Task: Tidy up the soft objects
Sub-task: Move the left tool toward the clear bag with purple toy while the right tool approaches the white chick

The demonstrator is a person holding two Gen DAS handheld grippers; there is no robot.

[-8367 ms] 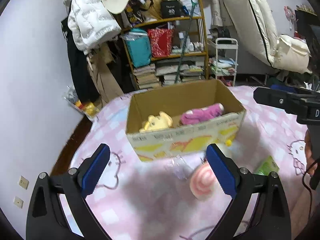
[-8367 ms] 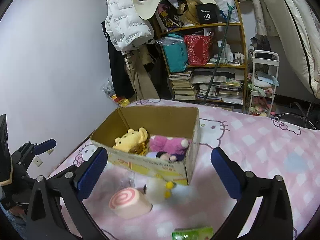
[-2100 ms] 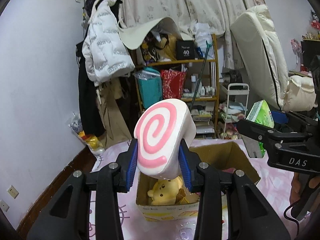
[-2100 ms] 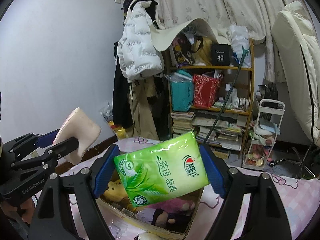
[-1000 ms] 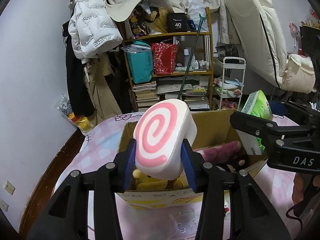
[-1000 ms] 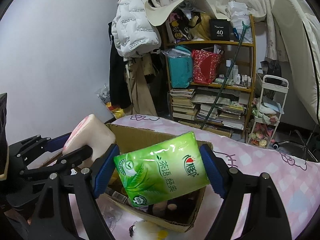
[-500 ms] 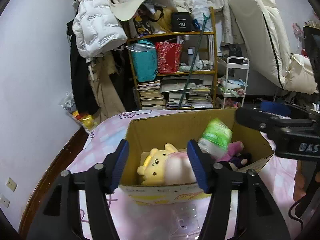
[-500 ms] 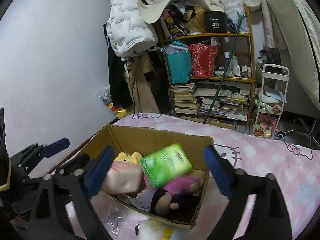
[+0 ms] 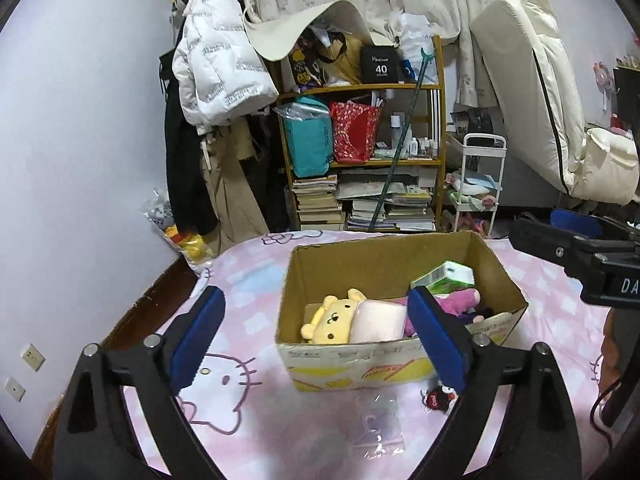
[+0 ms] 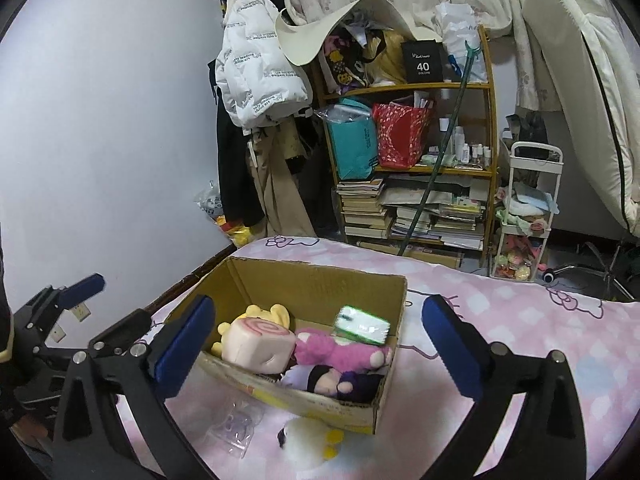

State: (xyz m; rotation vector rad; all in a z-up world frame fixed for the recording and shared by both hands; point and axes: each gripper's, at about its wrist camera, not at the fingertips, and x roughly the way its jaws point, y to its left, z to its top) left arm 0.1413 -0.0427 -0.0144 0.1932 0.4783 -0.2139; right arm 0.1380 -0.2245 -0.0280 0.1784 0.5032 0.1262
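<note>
A corrugated cardboard box [image 10: 316,284] with its top open is seen on a bed covered by a pink checked sheet [image 10: 520,320] printed with cat faces. Inside the box, a spongy pink swirl-roll cushion [image 10: 256,344], blocky with rounded corners, is laid against a yellow plush bear [image 9: 326,318]; its spiral face is turned upward in the right wrist view. A fuzzy magenta plush [image 10: 340,354] is stretched along the box's length beside it, and a dark-haired purple doll [image 10: 340,382] is tucked at the near wall. A glossy green tissue pack [image 10: 362,326], a flat rectangle, is propped tilted near the far right corner, its long axis running roughly across the box.

The left tongs [image 9: 316,336] are held apart with nothing between the blue ribbed pads [image 9: 198,330], above the near edge of the box. The right tongs [image 10: 320,344] are likewise spread wide and empty, and the box is framed between them. The box walls stand upright, and a strip of bare sheet is left around them on every visible side.

Outside the box, just beside its front wall, a white fluffy plush [image 10: 308,438] with yellow feet is lying on the sheet, with a crinkled clear plastic bag [image 10: 236,426] near it. A small red-and-black charm [image 9: 438,398] is seen by the box's front corner.

A cluttered wooden shelf [image 10: 412,88] with stacked books is visible beyond the bed.
</note>
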